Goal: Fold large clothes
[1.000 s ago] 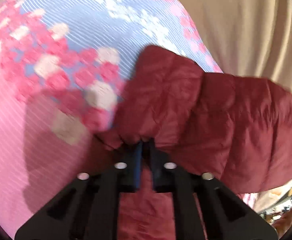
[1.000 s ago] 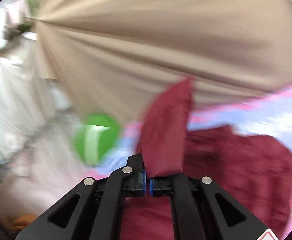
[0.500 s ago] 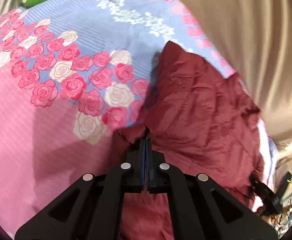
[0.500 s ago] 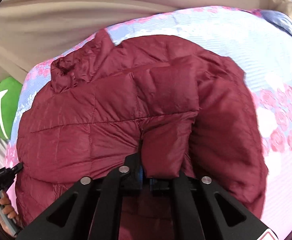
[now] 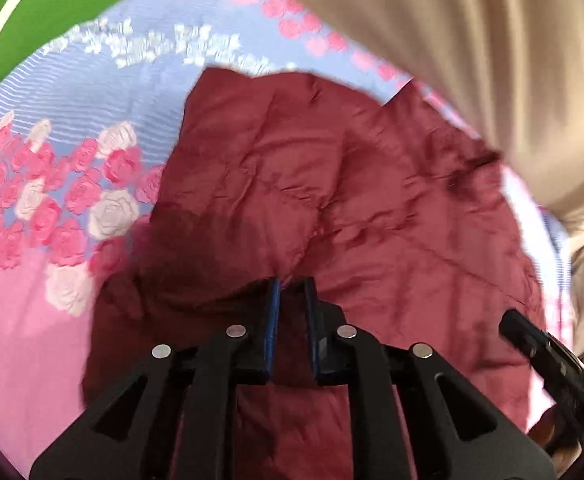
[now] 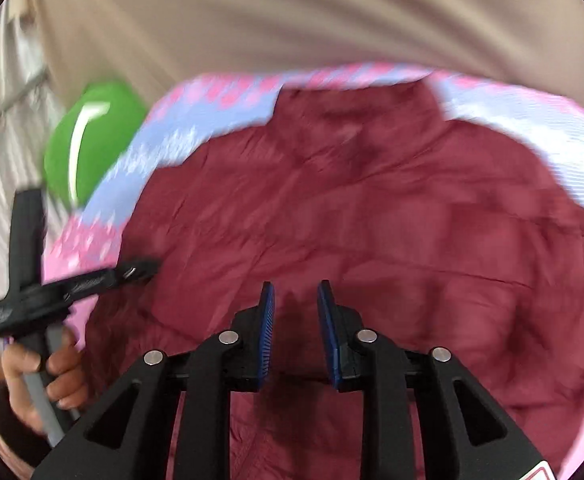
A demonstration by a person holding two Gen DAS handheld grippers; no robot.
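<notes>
A maroon quilted puffer jacket [image 5: 351, 200] lies spread on a floral pink and blue bedspread [image 5: 52, 168]. My left gripper [image 5: 292, 282] hovers at the jacket's near left edge. Its jaws are opening a little, and a fold of fabric lies loose at the tips, not pinched. In the right wrist view the jacket [image 6: 371, 208] fills the middle, collar at the far end. My right gripper [image 6: 295, 286] is just above it, jaws opening with nothing between the pads. The left gripper [image 6: 144, 268] shows there at the jacket's left edge, held by a hand [image 6: 52, 368].
A green cushion [image 5: 52, 8] [image 6: 88, 140] lies at the bed's far left corner. A beige curtain [image 5: 491, 60] [image 6: 292, 20] hangs close behind the bed. The right gripper's black tip [image 5: 531, 340] pokes in at the jacket's right edge. A bedspread border [image 6: 571, 152] rings the jacket.
Both grippers were shut on jacket fabric and have let go. The right one swung down from the curtain, bringing the sleeve onto the jacket. The jacket now lies flatter.
</notes>
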